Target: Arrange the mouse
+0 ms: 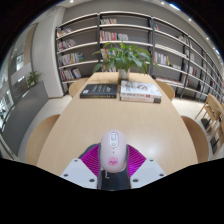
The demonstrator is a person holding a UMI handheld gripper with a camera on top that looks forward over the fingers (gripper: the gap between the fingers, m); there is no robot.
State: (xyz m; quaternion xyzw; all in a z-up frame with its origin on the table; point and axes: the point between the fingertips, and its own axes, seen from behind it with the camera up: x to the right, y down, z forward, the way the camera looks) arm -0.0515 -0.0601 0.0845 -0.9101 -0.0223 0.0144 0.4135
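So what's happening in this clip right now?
A handheld gripper has a white mouse between its pink pads, above a light wooden table. The fingers sit close at the mouse's sides, though a firm grip can't be confirmed. Beyond it, at the table's far end, lie two books in front of a potted plant, with bookshelves behind.

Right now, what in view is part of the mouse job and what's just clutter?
Job:
- white mouse, held between the gripper fingers, pads against its sides
- wooden table it goes on

Lying about:
- dark book at the table's far end
- lighter book beside it
- potted plant behind them
- bookshelves at the back
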